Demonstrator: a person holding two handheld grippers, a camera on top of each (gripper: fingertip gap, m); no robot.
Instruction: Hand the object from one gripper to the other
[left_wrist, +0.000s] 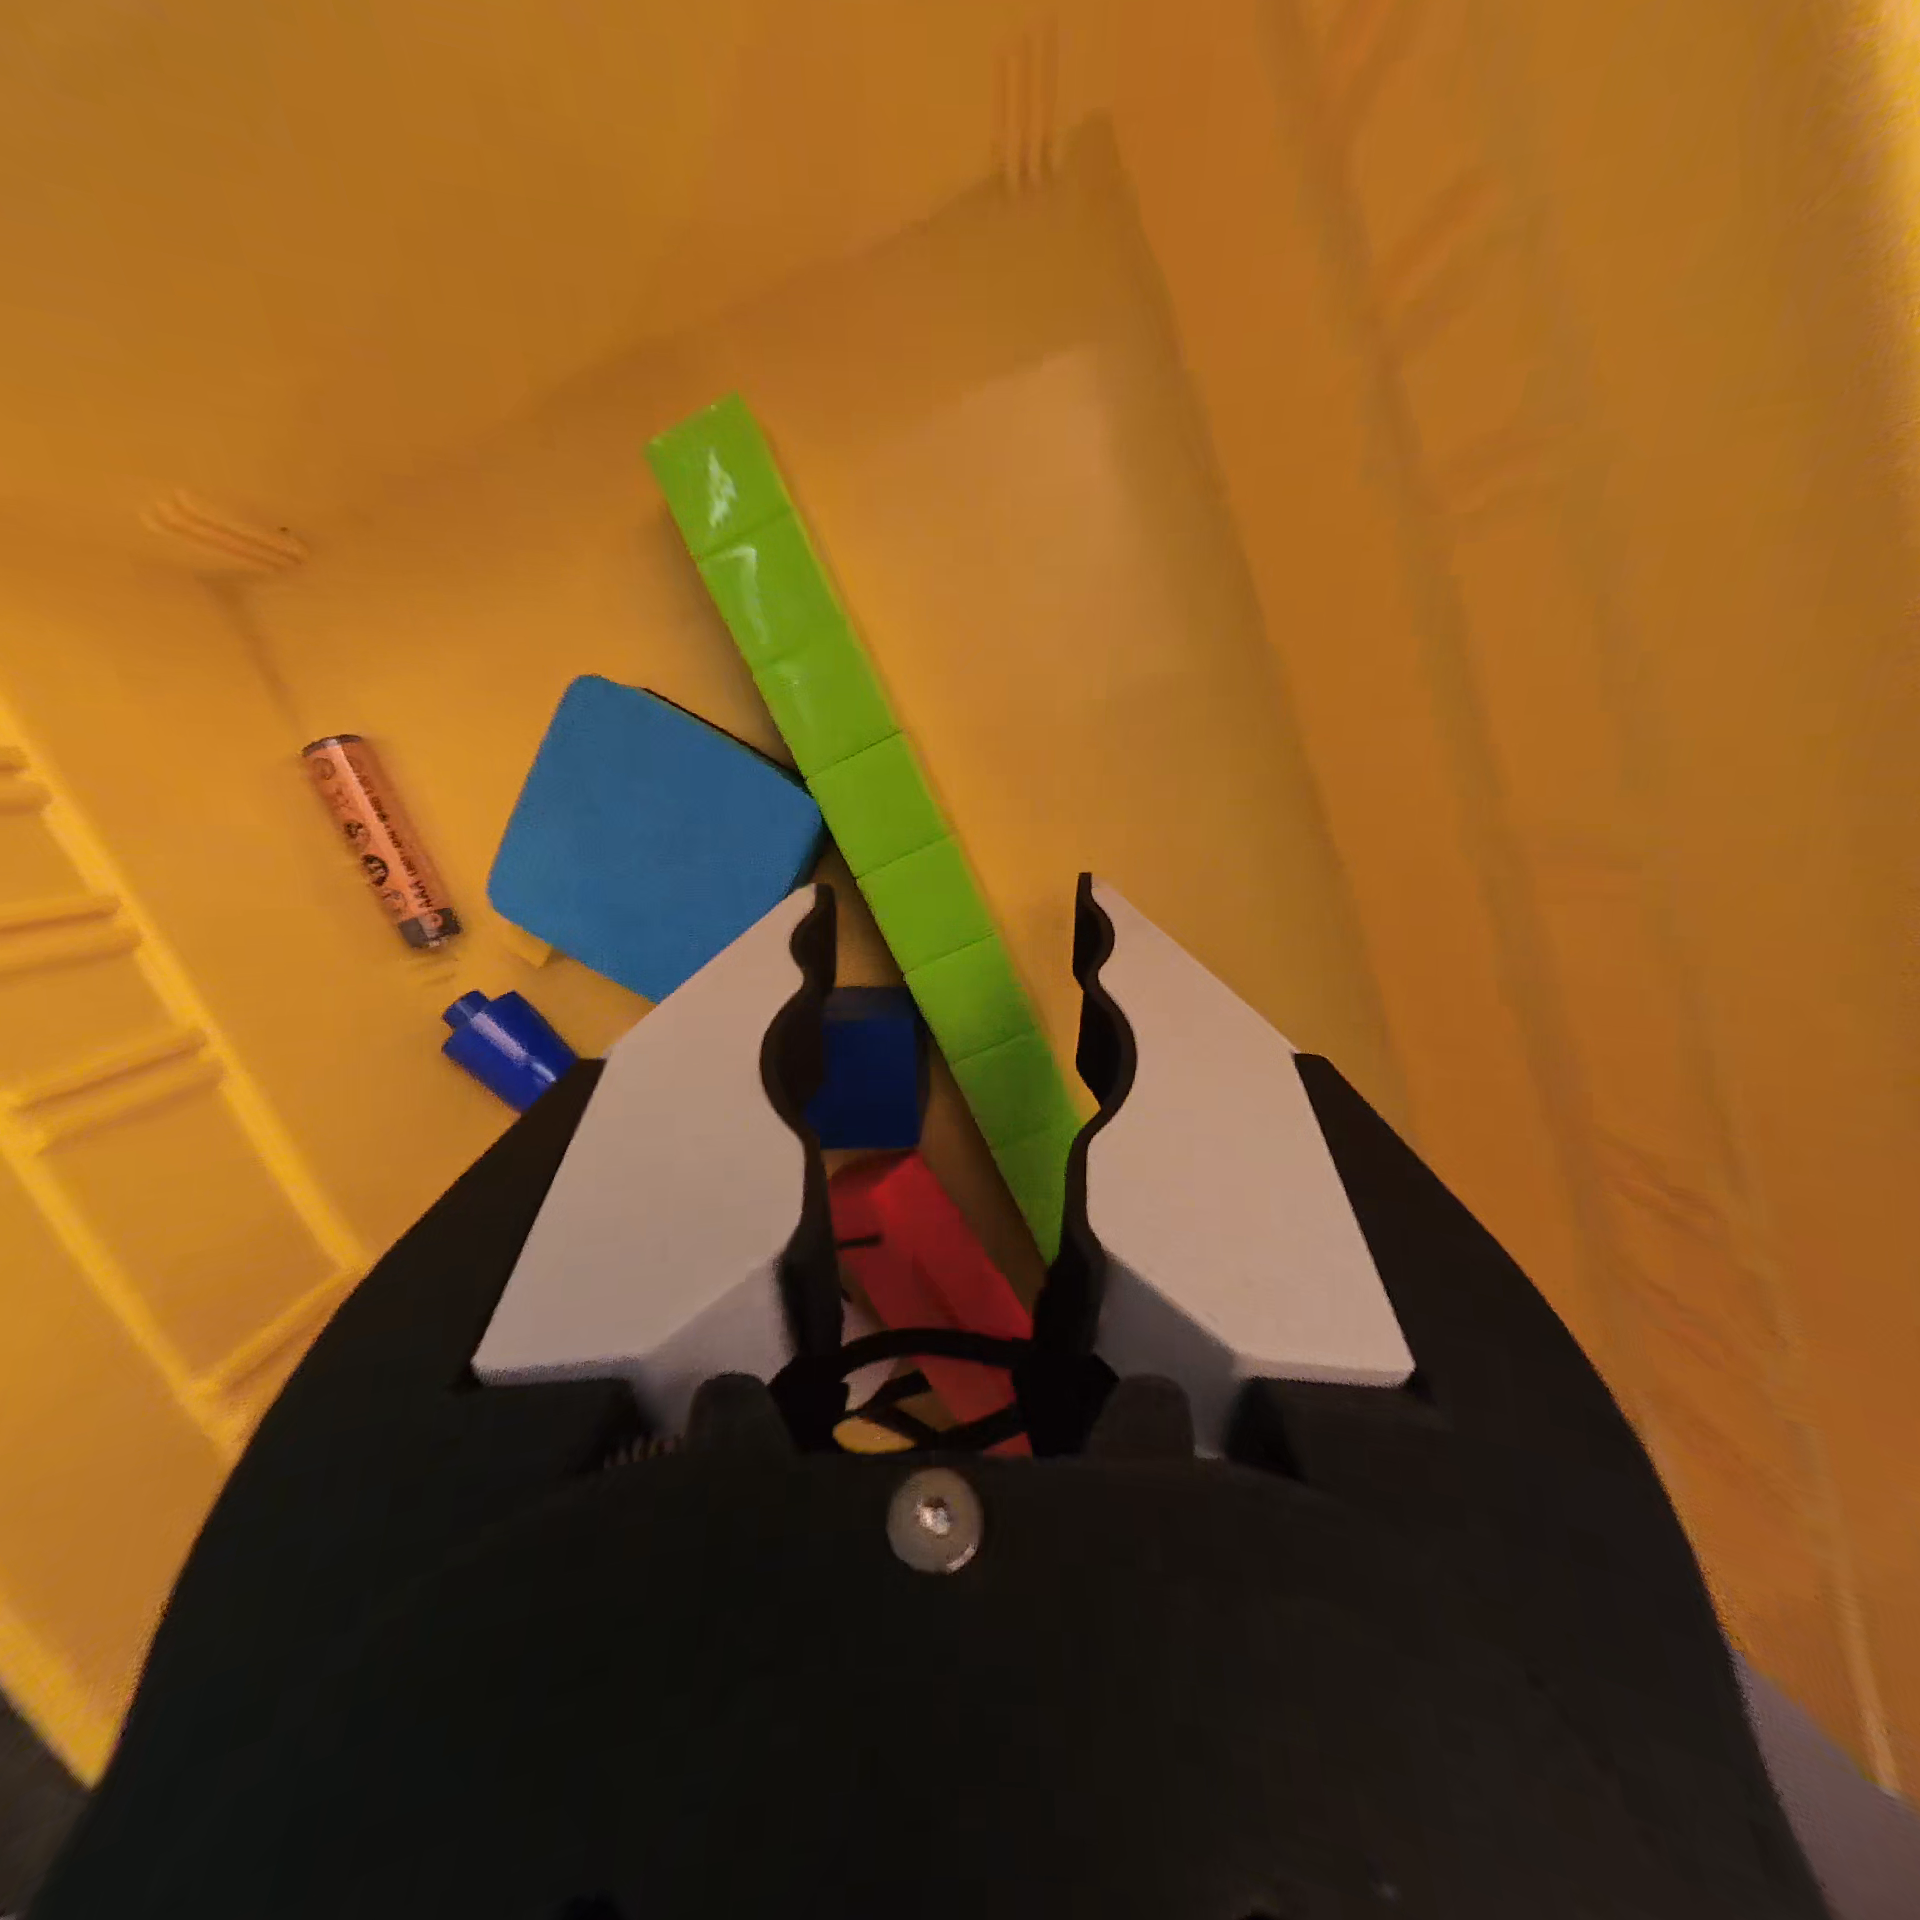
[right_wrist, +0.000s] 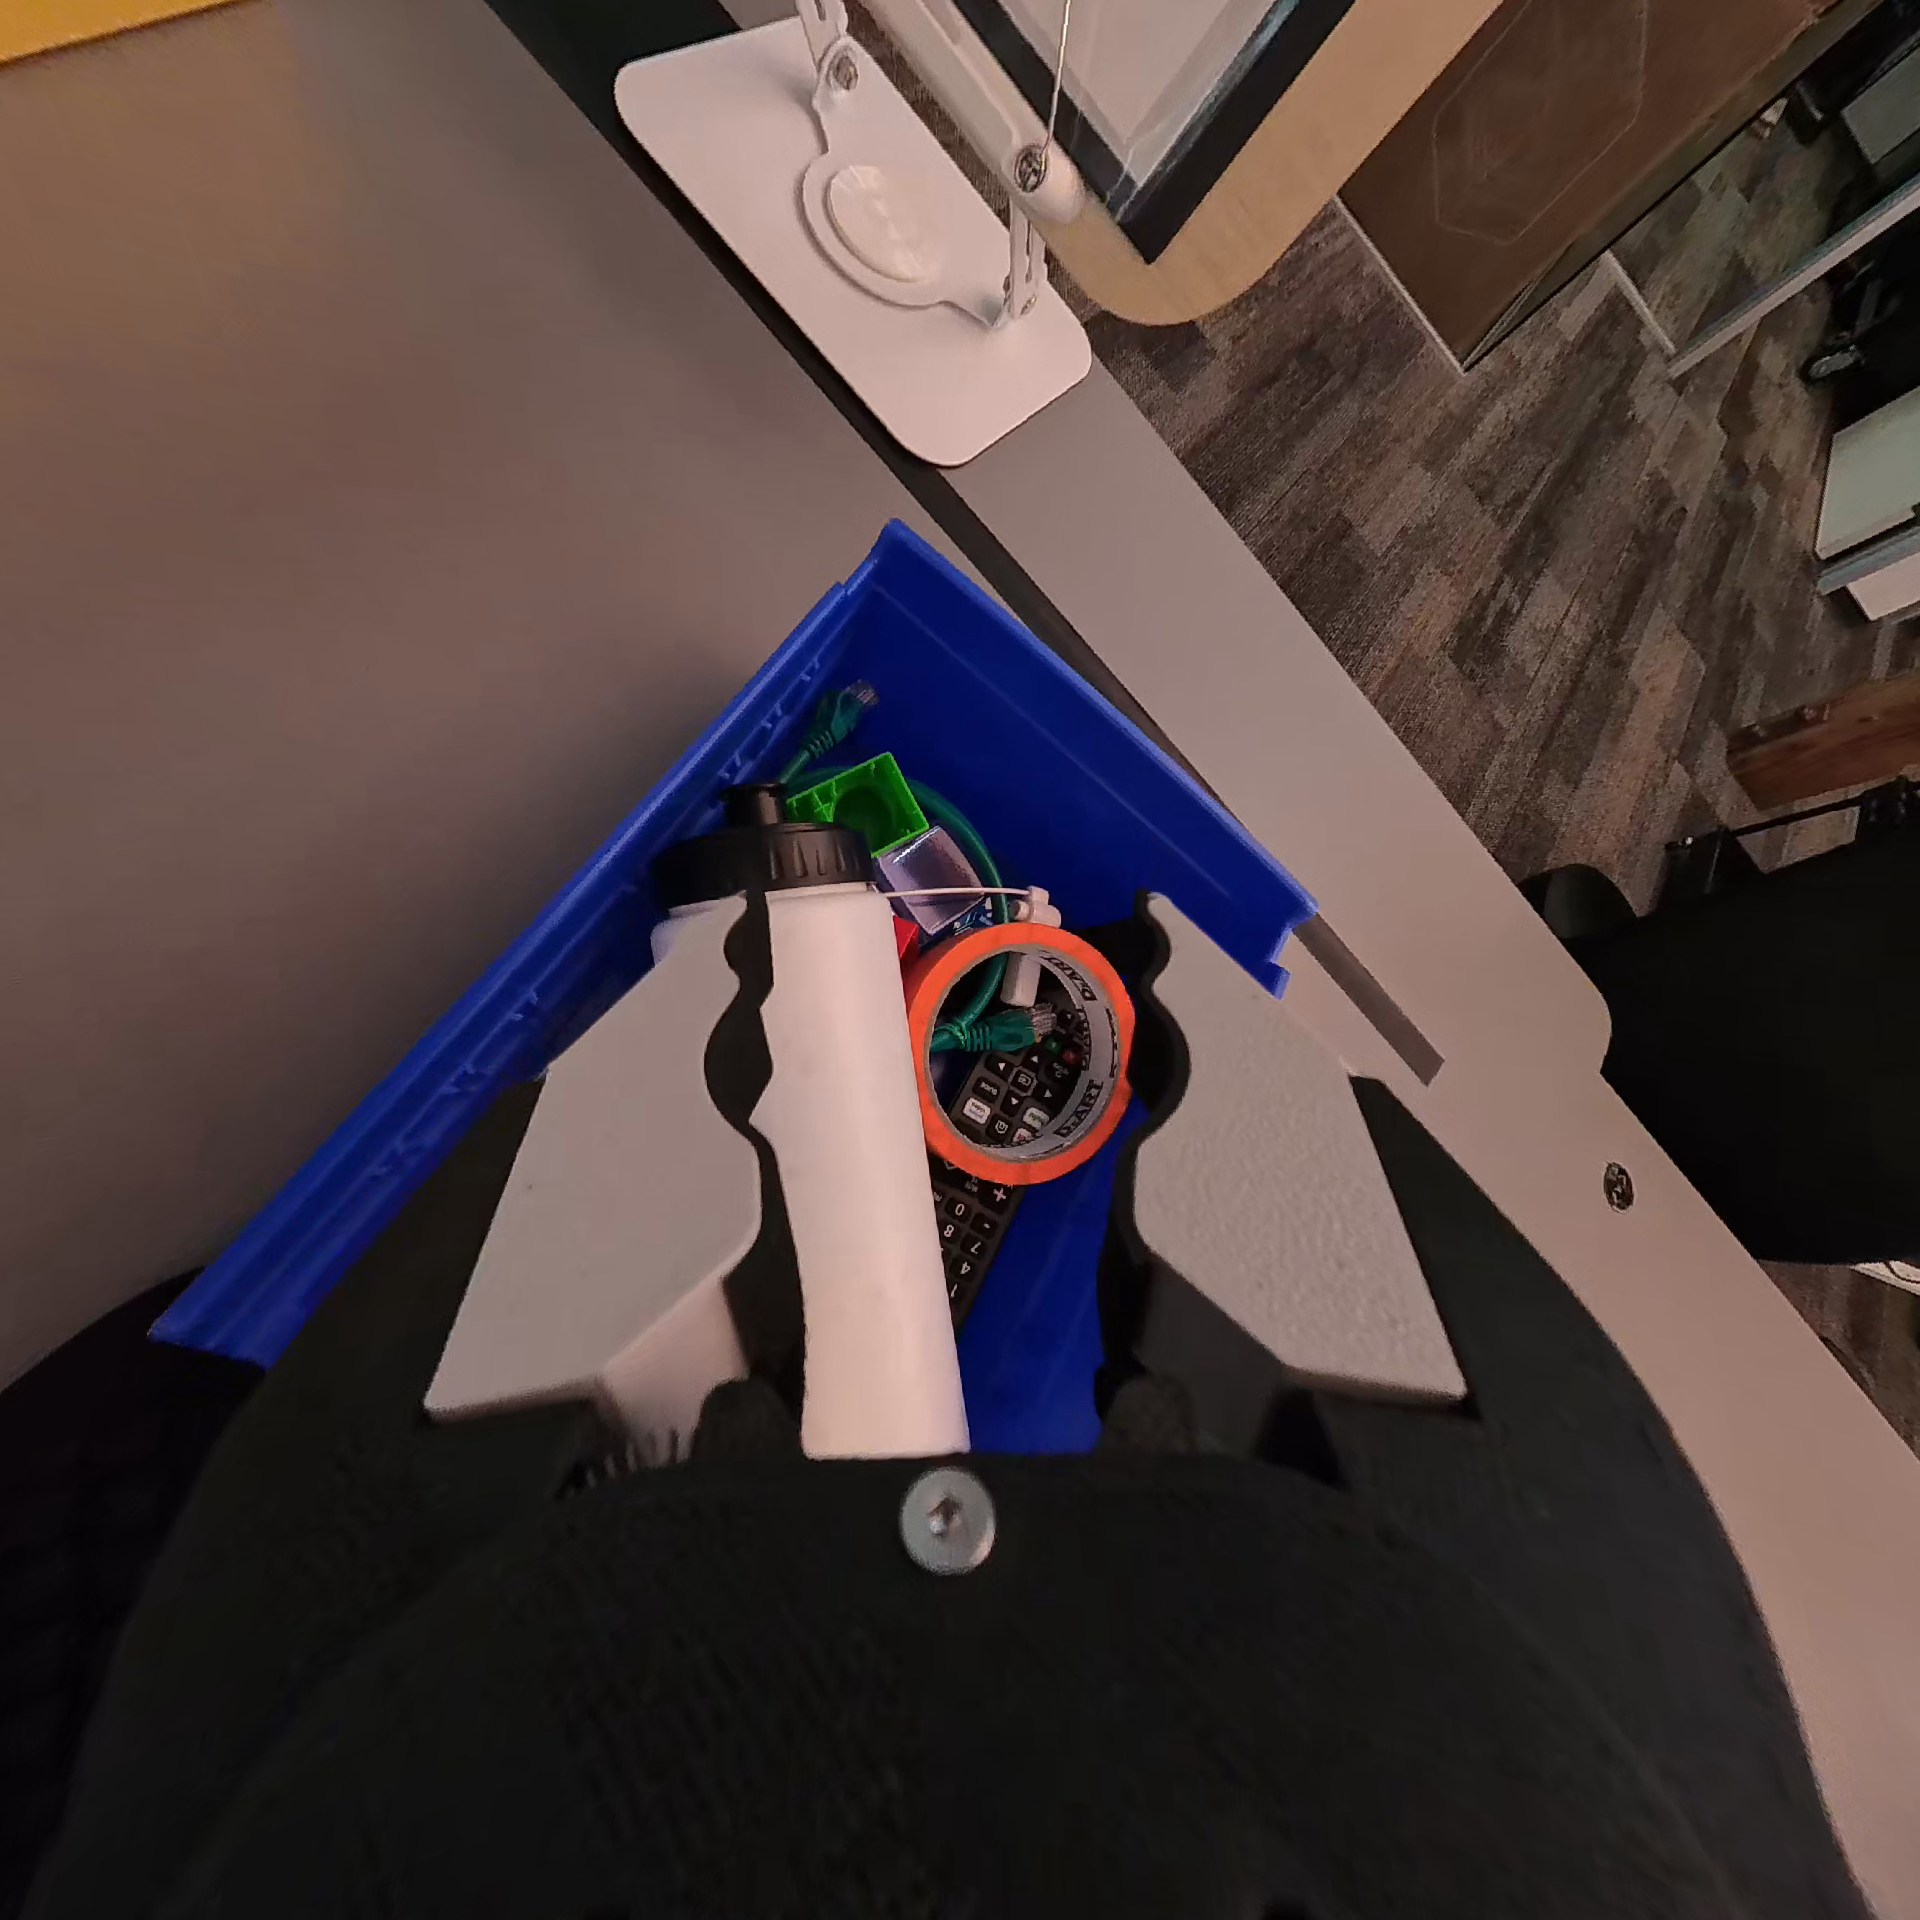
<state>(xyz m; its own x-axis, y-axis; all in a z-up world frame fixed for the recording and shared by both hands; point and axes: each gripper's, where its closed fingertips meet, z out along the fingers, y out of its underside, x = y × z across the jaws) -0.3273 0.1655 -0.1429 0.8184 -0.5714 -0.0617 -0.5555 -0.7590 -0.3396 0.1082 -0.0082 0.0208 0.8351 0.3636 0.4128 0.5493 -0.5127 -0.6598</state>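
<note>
In the left wrist view, the left claw reaches down into a yellow bin with its jaws spread and nothing pinched. Between and just beyond them a long green segmented bar runs diagonally, its near end touching the inner pad of the right-hand finger. To its left lie a battery, a blue marker cap and a light blue square block; a small dark blue cube and a red block sit under the jaws. The task does not name its object; the green bar seems the likeliest candidate here. It looks like light, stiff, glossy plastic, so it may slip or pivot if pinched at an end; a grip across its narrow width near the middle should leave a free length for the other claw. In the right wrist view, the right claw hangs over a blue bin on the grey bench, pointing steeply down, jaws wide apart. A white squeeze bottle with a black cap stands between them, against the left pad, but nothing shows it being squeezed. It would be light, slightly soft and smooth, best held around its body. Beside it lie an orange tape roll, a remote control, a green cable and a green plastic piece.
</note>
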